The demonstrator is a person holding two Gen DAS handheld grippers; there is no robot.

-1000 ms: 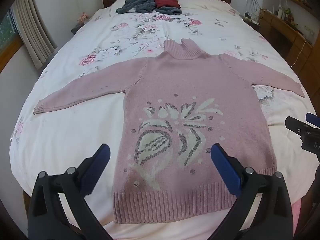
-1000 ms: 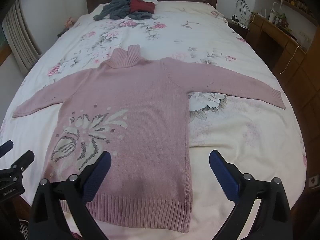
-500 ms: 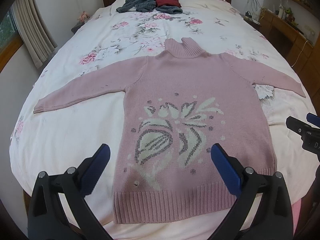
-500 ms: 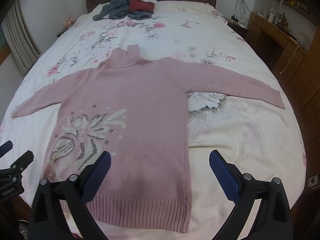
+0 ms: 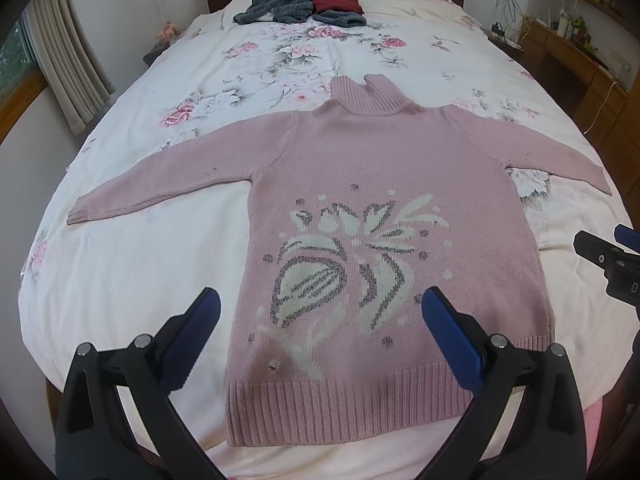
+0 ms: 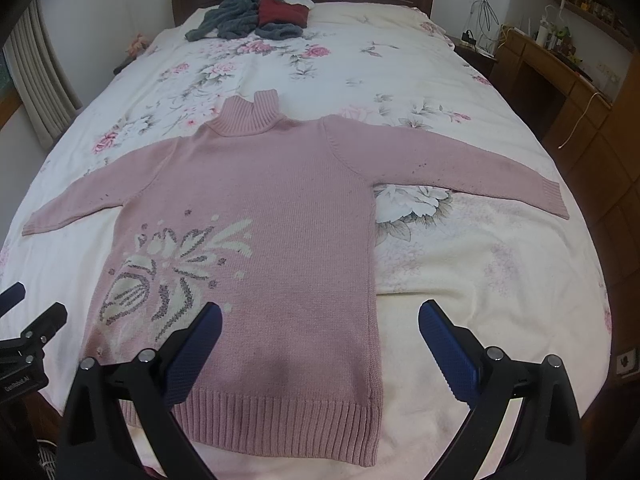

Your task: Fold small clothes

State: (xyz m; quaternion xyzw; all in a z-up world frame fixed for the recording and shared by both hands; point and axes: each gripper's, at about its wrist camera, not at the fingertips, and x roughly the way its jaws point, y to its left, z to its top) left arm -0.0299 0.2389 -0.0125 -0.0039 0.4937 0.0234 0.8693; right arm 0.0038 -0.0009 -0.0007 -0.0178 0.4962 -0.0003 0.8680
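A pink knitted turtleneck sweater (image 5: 384,184) (image 6: 280,200) with a white and grey leaf pattern lies flat on the bed, both sleeves spread out sideways, hem toward me. My left gripper (image 5: 320,300) hovers open above the lower part of the sweater, nothing between its blue pads. Over the sweater's right side edge near the hem, my right gripper (image 6: 320,312) is open too and holds nothing. Each gripper shows at the edge of the other's view: the right gripper (image 5: 600,256) and the left gripper (image 6: 28,320).
The bed (image 5: 120,272) carries a white floral cover. A heap of grey and dark red clothes (image 5: 304,4) (image 6: 256,16) lies by the wooden headboard. A wooden desk with small items (image 6: 560,64) stands along the right; curtains (image 5: 68,60) hang on the left.
Both views have barely shifted. The sweater lies as before and both grippers stay open.
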